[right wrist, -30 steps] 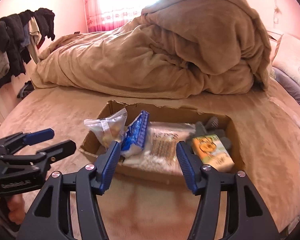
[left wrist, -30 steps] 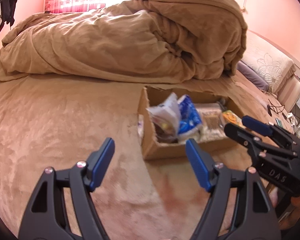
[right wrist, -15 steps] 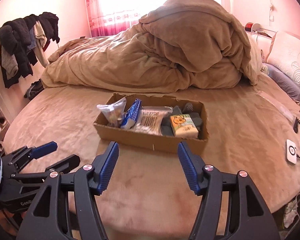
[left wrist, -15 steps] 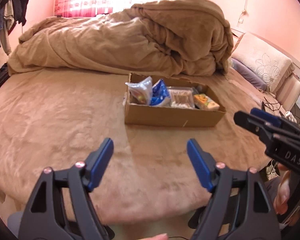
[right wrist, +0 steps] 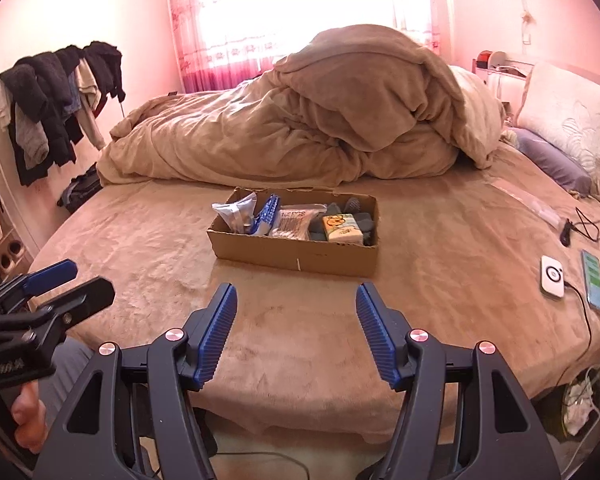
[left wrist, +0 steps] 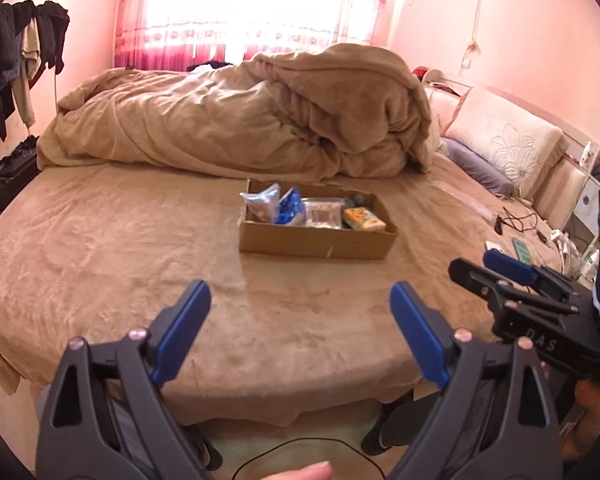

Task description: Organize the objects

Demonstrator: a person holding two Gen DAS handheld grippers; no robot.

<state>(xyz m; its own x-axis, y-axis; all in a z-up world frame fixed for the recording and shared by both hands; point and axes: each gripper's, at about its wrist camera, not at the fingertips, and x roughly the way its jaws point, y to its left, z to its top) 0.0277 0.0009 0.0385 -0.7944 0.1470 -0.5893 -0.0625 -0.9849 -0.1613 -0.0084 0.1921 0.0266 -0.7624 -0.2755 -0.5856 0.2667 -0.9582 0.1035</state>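
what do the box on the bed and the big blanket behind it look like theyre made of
The box looks like plain brown corrugated cardboard, matte, with a ragged torn top edge. The blanket seems to be a tan plush fleece: soft matte nap, thick rounded folds. The bed cover under the box looks like similar short-pile fabric, with brushed streaks showing.

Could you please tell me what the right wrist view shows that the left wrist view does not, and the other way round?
Only the right wrist view shows the white device and the phone plainly, side by side on the bed, and the grey items at the box's right end. Only the left wrist view shows a fingertip at the bottom edge. Both show the cardboard box on the bed, the heaped blanket, and the left gripper and right gripper, both open and empty.
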